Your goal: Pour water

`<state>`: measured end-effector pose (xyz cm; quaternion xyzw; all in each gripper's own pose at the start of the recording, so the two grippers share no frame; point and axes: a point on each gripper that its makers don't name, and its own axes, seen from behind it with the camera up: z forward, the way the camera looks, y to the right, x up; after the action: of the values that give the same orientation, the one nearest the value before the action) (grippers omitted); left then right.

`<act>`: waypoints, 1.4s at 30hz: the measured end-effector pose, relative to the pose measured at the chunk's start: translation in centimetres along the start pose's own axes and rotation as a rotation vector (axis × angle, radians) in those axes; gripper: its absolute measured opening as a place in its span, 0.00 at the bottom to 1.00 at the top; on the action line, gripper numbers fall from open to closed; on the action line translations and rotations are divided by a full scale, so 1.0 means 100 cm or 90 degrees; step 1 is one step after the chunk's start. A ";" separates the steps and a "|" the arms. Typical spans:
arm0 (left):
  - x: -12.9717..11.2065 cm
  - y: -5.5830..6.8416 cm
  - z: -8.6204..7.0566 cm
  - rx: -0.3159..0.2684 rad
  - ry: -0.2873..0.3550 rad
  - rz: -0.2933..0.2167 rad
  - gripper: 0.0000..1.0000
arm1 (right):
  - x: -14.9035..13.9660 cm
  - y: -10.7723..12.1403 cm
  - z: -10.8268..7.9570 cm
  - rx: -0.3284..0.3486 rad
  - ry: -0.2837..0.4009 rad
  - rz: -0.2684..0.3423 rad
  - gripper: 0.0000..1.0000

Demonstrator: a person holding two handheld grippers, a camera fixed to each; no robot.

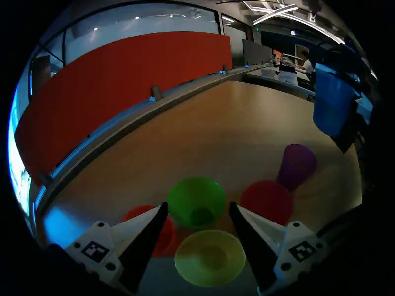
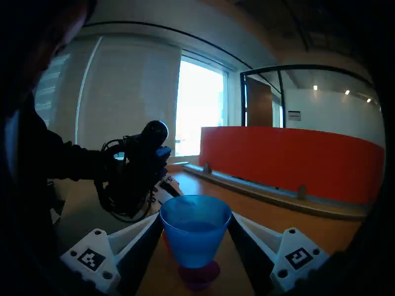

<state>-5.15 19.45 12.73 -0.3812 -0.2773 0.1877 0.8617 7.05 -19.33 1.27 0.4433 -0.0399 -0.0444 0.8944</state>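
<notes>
Right gripper view: right claw (image 2: pixel 196 215) clamps the blue plastic cup (image 2: pixel 195 239), upright, above the wooden desk (image 2: pixel 276 217); left claw (image 1: pixel 198 204) released, hovering over a green plastic cup (image 1: pixel 195 196).

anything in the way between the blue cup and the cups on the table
Nothing visible. The right hand-held gripper holds the blue cup in open air above the purple cup, with bare table showing between them in the left gripper view.
</notes>
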 end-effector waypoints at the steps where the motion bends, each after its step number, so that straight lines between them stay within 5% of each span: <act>1: 0.000 0.000 0.000 0.000 -0.001 -0.001 0.92 | 0.000 0.000 0.000 0.000 0.000 0.000 0.91; 42: -0.005 -0.004 0.012 0.001 -0.023 -0.009 0.92 | -0.005 -0.001 0.002 0.005 -0.008 -0.002 0.91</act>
<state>-6.18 19.63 13.49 -0.3750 -0.2950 0.1887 0.8583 6.50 -19.47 1.30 0.4465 -0.0450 -0.0487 0.8923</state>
